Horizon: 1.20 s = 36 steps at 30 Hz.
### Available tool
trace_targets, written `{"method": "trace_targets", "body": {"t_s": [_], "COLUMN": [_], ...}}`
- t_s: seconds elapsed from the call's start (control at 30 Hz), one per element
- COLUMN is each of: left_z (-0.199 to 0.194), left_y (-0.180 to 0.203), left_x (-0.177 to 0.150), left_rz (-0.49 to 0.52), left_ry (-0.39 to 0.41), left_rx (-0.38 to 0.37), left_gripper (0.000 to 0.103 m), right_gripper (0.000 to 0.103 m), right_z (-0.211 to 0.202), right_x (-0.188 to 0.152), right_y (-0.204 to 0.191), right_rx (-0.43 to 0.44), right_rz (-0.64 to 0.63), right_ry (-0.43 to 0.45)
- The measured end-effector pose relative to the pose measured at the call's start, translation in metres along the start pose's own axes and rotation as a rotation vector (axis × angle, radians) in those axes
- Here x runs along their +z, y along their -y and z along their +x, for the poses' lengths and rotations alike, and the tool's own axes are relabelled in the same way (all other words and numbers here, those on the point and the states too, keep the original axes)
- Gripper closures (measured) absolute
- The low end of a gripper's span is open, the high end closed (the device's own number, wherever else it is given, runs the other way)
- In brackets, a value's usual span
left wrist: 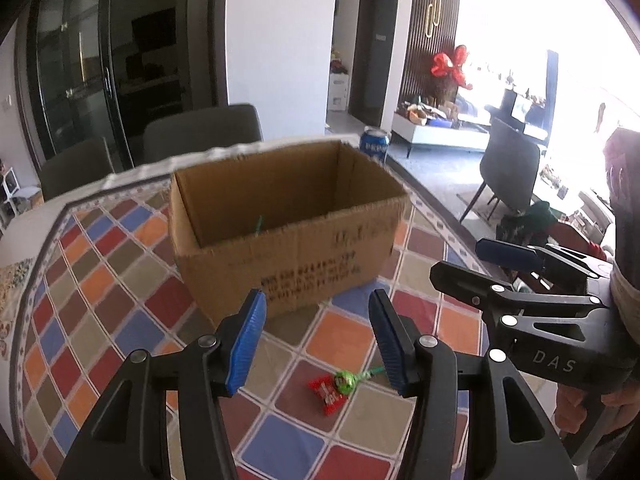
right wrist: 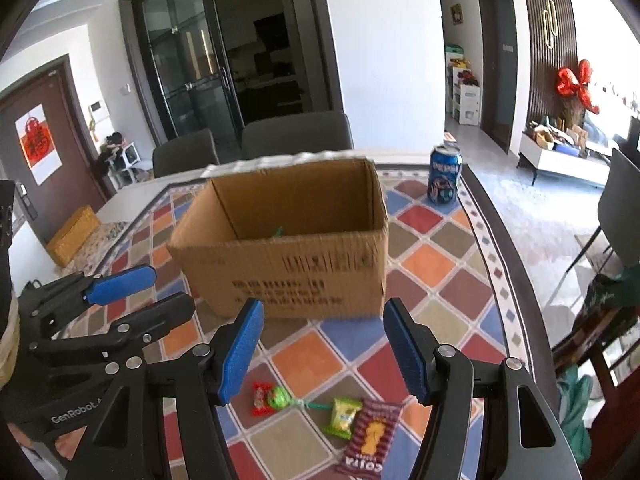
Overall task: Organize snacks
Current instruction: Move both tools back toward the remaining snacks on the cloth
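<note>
Right wrist only: brown snack packet [right wrist: 370, 436]

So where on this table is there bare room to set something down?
Free: the checkered cloth between the cardboard box and the Pepsi can, and the strip left of the box. Crowded: the near edge, where the red candy, green lollipop, green packet and brown wafer pack lie.

The table [right wrist: 448, 248] wears a cloth of red, blue, orange and brown squares, and two grey chairs [right wrist: 296, 134] stand at its far side. Behind the chairs are dark glass doors [right wrist: 192, 72] and a white wall [right wrist: 384, 48]. To the right of the table the floor [right wrist: 532, 220] is pale, and bright light falls on a low white cabinet [right wrist: 560, 164] with a red bow [right wrist: 576, 84] above it.
</note>
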<state>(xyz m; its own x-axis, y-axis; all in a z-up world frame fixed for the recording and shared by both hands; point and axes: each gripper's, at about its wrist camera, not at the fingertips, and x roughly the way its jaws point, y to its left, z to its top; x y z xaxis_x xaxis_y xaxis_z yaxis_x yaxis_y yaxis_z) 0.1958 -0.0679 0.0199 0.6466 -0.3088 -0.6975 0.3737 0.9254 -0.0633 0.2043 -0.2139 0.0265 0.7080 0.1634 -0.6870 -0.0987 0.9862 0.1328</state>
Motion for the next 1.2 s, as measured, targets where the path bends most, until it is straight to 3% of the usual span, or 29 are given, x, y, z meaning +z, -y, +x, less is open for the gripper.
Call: {"method": "trace_targets", "body": {"t_s": [0.77,1.2], "left_z": [0.052,0.089], "left_y": [-0.001,-0.007], "left_x": [-0.082,-0.093], "left_rz": [-0.079,-0.12], "left_ry": [-0.235,-0.317], "left_rx": [-0.029,-0.032], "left_gripper": [0.051,0.062], "right_gripper": [0.041,0.058], "right_z": [0.041,0.066], "right_x": [-0.091,-0.104], "right_y": [0.004,0.009], "right_rx": [-0.013,-0.002], "right_rz": [0.007,0.04], "right_ry": [-0.235,-0.294]}}
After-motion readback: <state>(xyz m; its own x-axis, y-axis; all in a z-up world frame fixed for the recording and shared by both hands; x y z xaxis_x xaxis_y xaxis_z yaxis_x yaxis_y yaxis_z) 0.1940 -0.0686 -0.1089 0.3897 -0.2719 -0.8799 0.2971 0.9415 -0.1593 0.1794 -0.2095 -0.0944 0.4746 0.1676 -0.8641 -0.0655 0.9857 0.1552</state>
